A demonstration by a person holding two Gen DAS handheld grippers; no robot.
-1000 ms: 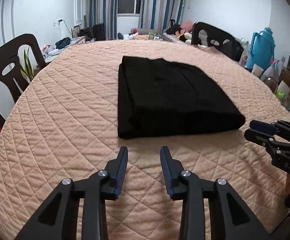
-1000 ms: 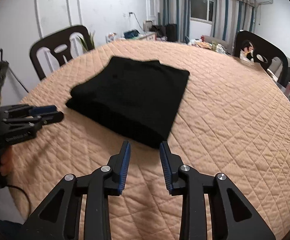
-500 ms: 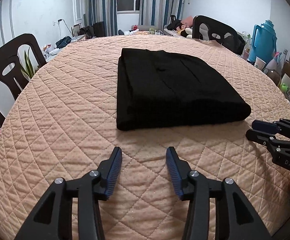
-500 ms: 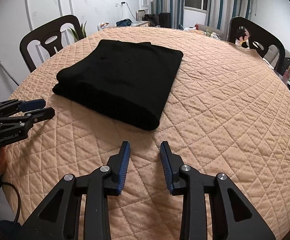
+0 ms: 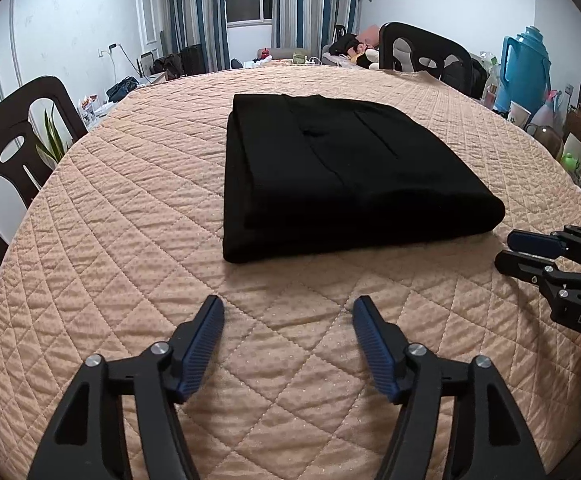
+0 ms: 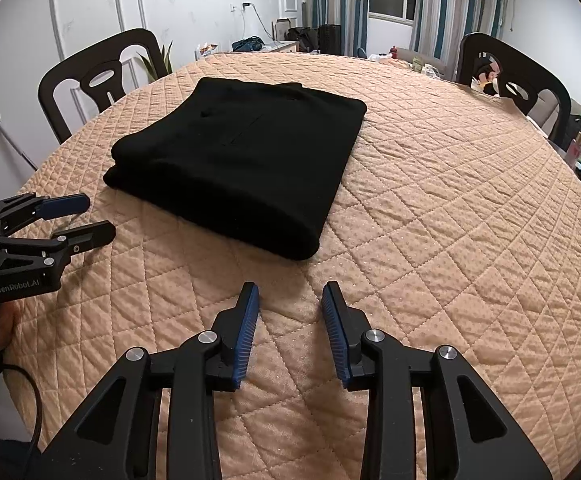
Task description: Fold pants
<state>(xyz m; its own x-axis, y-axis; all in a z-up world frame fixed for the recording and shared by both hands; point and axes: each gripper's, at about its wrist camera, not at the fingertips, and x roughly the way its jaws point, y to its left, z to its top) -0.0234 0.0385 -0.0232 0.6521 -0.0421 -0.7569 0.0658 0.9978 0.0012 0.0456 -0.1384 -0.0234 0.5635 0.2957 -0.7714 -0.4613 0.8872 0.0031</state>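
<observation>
The black pants (image 5: 342, 176) lie folded into a thick rectangle on the quilted peach table cover (image 5: 130, 240); they also show in the right wrist view (image 6: 242, 160). My left gripper (image 5: 288, 308) is open wide and empty, above the cover just short of the pants' near edge. It shows from the side in the right wrist view (image 6: 90, 216). My right gripper (image 6: 290, 292) is open and empty, near the pants' near corner. It shows at the right edge of the left wrist view (image 5: 510, 250).
Dark chairs stand around the round table (image 5: 14, 148) (image 5: 422, 52) (image 6: 102, 76) (image 6: 518, 80). A blue thermos jug (image 5: 524, 68) and several cluttered items sit beyond the right table edge. A cable hangs at the near left (image 6: 30, 400).
Both grippers have drawn back from the pants and lowered toward the table. The left gripper's jaws have opened wider. The pants have not moved.
</observation>
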